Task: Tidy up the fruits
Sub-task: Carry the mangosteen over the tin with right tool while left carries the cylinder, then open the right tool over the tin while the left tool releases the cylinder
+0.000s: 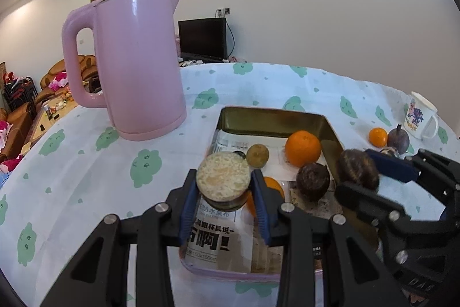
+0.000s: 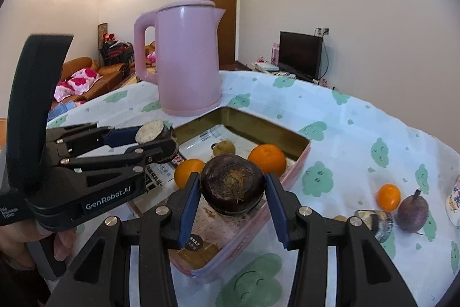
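Left gripper [image 1: 223,192] clamped on cut fruit piece [image 1: 222,177], pale pulpy face up, lower centre of left wrist view, above pink tray [image 1: 230,275]. Right gripper [image 2: 233,192] clamped on dark round fruit [image 2: 232,186], centre of right wrist view, over tray's near part. Inside tray: large orange [image 1: 302,148], small orange [image 2: 188,172], yellowish fruit [image 1: 258,155], another dark fruit [image 1: 312,181]. On tablecloth [image 1: 86,163] right of tray: orange [image 2: 388,197], purple fruit [image 2: 412,210]. Pink kettle [image 1: 135,62] upper left. Mug [image 1: 421,115] far right.
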`<state>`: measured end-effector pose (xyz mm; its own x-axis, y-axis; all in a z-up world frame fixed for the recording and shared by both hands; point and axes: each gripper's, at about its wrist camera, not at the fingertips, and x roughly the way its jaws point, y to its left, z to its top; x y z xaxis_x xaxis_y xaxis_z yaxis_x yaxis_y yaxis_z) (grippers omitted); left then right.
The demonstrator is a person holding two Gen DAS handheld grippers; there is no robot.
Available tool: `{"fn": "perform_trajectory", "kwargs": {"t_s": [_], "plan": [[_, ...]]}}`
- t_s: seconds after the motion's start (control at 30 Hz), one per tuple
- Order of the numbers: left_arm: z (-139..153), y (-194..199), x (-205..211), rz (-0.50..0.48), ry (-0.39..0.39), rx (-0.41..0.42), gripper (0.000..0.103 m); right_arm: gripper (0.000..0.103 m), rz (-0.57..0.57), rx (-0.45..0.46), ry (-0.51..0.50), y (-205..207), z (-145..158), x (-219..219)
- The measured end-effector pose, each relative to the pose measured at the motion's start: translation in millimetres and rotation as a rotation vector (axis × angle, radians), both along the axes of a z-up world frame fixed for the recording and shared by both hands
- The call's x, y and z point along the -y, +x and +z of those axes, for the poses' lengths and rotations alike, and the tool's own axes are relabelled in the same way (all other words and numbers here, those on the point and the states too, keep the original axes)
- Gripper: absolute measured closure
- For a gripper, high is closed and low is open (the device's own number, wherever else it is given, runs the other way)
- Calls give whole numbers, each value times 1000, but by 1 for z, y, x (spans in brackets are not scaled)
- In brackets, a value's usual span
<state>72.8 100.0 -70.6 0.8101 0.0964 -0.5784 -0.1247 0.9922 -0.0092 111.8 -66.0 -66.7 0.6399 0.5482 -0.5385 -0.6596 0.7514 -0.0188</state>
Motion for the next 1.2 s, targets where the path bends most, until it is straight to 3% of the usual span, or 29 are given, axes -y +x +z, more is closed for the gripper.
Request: {"fn": "perform_trajectory", "kwargs": {"t_s": [0.6,1.2], "plan": [[-3,3,4,-20,27,-32,65,55,37,-68,-29,7,-8,-9],[-5,6,6,-18,36,-44,65,55,44,-59,-58,5,-9,-14]]}}
